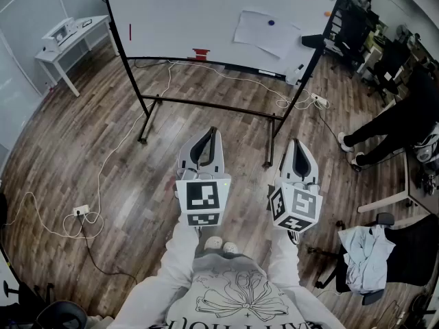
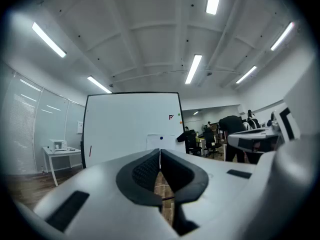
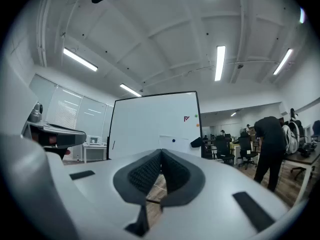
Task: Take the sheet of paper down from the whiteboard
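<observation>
A white sheet of paper point(image 1: 266, 31) hangs on the whiteboard point(image 1: 185, 12), pinned by a small blue magnet point(image 1: 271, 23) near its top. It also shows small in the left gripper view as the paper point(image 2: 161, 141) and in the right gripper view as the paper point(image 3: 175, 143). My left gripper point(image 1: 213, 132) and right gripper point(image 1: 295, 144) are held level side by side, well short of the board. Both are shut with nothing between their pads. The left gripper point(image 2: 160, 152) and right gripper point(image 3: 161, 153) point at the board.
The whiteboard stands on a black frame point(image 1: 209, 105) with cables on the wooden floor point(image 1: 103, 177). A white table point(image 1: 68, 43) is at the left. A person in black point(image 1: 394, 125) stands at the right near desks. An office chair with cloth point(image 1: 367, 252) is at my right.
</observation>
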Available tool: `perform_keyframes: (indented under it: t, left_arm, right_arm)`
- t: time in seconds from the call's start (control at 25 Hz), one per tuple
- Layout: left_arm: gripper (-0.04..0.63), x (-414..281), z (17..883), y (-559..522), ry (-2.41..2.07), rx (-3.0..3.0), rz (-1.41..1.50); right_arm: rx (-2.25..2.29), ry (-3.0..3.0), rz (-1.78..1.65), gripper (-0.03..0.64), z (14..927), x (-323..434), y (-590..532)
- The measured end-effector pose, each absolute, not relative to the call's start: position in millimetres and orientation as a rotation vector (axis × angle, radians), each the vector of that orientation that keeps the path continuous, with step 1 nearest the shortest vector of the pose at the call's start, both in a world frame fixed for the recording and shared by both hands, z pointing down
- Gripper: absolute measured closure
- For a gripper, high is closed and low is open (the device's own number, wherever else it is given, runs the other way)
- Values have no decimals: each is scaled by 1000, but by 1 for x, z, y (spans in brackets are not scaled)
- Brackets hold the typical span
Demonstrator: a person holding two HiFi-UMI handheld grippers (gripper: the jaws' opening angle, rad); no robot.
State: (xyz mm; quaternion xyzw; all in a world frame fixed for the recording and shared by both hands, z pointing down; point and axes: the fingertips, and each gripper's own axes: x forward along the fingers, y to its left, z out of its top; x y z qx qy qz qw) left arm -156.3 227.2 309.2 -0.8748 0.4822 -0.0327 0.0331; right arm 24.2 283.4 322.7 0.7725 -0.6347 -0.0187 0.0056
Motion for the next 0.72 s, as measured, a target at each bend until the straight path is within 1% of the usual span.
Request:
perform_keyframes:
  t: [0.72]
  left_arm:
    - [589,-159,314,199,1450,-2713,-102]
  right_arm:
    - [2468,-1955,-43,614,327,18,258]
